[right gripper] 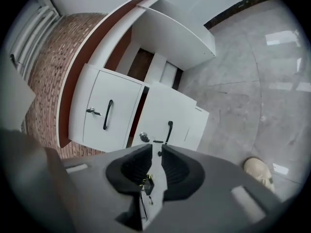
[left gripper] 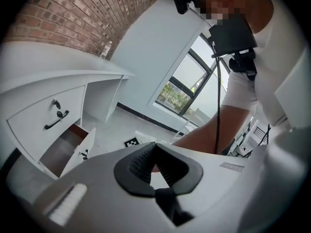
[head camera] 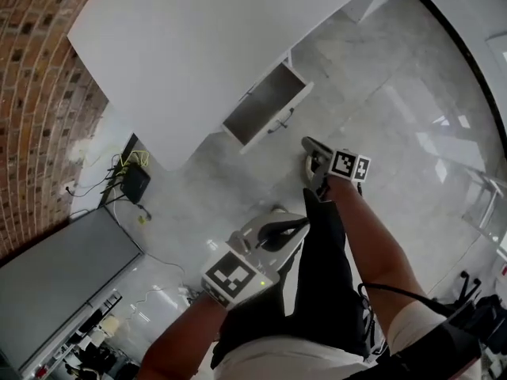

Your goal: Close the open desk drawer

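White desk [head camera: 182, 46] fills 10 to 12 o'clock of the head view. Its lower drawer [head camera: 265, 105] stands pulled out over the floor, just above centre.

Right gripper [head camera: 307, 143] is at 5 o'clock of the drawer, apart from it. Jaws are slightly parted, nothing between them.

Left gripper [head camera: 301, 224] is lower, near 6 o'clock. Jaws are closed together and empty.

Step, as judged: approach. Next move: set the right gripper on the drawer front and push squarely toward 10 o'clock.

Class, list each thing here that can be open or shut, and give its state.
Lower drawer: open, pulled out.
Upper drawer: shut.
Left gripper: jaws together, nothing held.
Right gripper: jaws slightly apart, nothing between them.
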Tool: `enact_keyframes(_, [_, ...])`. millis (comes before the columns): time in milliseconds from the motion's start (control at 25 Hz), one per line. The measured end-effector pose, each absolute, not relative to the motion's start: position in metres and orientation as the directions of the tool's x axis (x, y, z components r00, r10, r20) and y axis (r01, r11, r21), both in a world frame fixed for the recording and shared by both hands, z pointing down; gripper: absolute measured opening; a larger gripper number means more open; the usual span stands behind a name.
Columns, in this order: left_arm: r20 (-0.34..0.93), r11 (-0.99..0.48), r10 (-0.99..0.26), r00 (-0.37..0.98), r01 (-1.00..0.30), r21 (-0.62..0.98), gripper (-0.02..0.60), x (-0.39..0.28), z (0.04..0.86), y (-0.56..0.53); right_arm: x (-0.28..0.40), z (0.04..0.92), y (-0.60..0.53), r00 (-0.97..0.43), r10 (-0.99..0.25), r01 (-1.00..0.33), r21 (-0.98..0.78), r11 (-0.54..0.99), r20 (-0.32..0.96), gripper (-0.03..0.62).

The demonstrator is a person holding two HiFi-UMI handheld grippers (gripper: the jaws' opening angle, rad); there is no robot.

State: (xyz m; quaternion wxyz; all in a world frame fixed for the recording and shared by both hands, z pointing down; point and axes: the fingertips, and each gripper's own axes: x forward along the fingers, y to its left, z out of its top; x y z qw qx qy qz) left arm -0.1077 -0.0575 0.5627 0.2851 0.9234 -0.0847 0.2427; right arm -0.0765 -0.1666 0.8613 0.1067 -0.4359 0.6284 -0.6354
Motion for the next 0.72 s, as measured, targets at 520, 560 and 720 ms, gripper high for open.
enact_keyframes(520, [0.52,-0.844,0.054,0.852,-0.239,0.48,0.005,-0.058,0.629,-0.114,-0.088,0.932,-0.231,-0.637,-0.684,-0.315,-0.93,-0.19,0.356,0.061])
enact_keyframes(560, [0.526,-0.847,0.056,0.849,-0.238,0.474,0.005,-0.056,0.633,-0.117,-0.09,0.935,-0.233,-0.642,-0.682,-0.305,-0.933,-0.19,0.349,0.061])
enact_keyframes(720, [0.54,-0.847,0.072,0.839,-0.234,0.477,0.005,-0.05,0.644,-0.12,-0.095,0.937,-0.239,-0.664,-0.686,-0.243,-0.953,-0.179,0.298,0.063])
